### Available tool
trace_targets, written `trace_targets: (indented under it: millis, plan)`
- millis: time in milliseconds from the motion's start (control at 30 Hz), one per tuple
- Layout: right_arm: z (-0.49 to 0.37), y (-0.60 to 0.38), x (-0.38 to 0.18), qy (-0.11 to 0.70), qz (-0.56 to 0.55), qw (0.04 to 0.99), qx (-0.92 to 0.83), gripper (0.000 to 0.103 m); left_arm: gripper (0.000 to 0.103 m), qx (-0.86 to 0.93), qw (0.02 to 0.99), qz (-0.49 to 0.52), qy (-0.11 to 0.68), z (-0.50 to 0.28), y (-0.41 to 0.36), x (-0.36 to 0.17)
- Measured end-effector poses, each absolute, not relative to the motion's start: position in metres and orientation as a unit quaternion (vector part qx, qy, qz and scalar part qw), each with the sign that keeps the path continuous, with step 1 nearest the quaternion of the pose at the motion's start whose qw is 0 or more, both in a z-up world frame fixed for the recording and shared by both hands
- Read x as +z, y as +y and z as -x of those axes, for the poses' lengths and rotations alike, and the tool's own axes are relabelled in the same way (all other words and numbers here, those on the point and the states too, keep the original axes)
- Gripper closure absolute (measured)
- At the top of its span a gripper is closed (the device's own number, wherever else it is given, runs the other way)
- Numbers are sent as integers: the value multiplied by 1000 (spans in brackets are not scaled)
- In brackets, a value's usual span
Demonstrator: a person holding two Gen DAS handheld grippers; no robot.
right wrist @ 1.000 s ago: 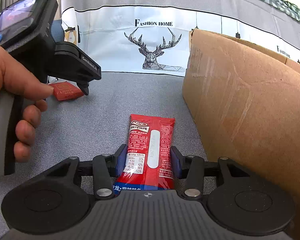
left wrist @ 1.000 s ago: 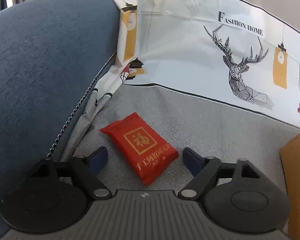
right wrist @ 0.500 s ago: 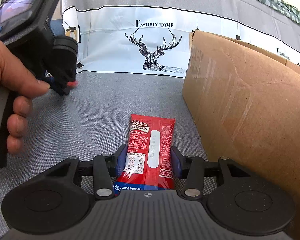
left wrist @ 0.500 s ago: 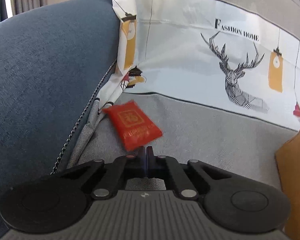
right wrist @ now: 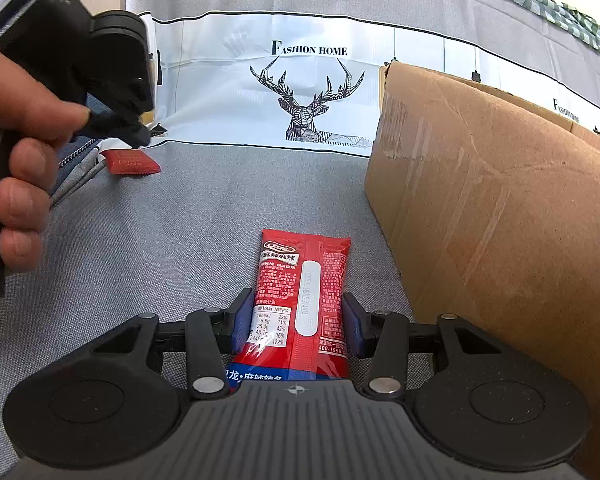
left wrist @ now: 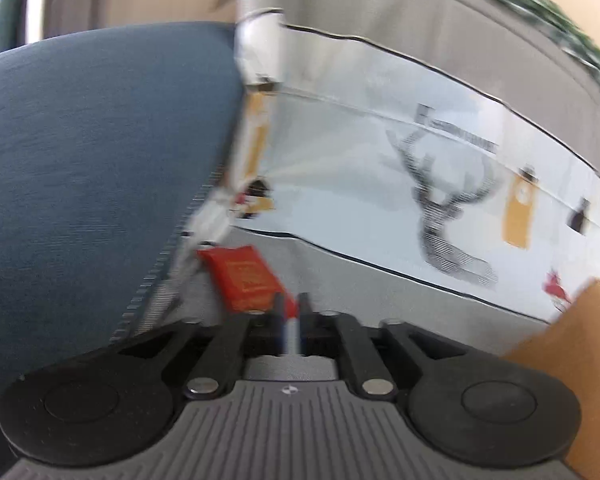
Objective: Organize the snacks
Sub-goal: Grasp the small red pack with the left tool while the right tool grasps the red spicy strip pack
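1. Left gripper [left wrist: 289, 312]: jaws narrow and opening, nothing pinched; small red packet [right wrist: 130, 162] lies on grey cloth [right wrist: 180, 220] just beyond the tips.
2. Right gripper [right wrist: 298, 316] clamps long red packet [right wrist: 304, 280], near cardboard box [right wrist: 500, 208].
3. Bare cloth left of the box.

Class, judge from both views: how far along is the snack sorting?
Done: nothing visible; the cardboard box hides its inside. In hand: the right tool is clamped on the long red packet. The left tool has its jaws opening above the small red packet, which lies ungripped. Left: both packets need stowing, probably in the box.
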State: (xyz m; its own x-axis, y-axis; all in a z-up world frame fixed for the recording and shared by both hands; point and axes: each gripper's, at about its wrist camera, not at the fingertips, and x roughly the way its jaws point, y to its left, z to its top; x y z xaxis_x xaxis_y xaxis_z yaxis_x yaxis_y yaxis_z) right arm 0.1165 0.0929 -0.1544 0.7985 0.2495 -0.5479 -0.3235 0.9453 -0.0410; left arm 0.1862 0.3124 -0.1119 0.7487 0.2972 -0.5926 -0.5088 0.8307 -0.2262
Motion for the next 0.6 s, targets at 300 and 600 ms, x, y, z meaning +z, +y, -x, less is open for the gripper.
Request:
trace_targets:
  millis: [300, 600]
  plan:
    - [-114, 96, -155, 274, 74, 948, 146, 54, 49, 264, 877, 300, 268, -191, 327, -128]
    - [-114, 95, -155, 272, 74, 949, 145, 54, 31, 288, 888, 207, 294, -236, 321, -140]
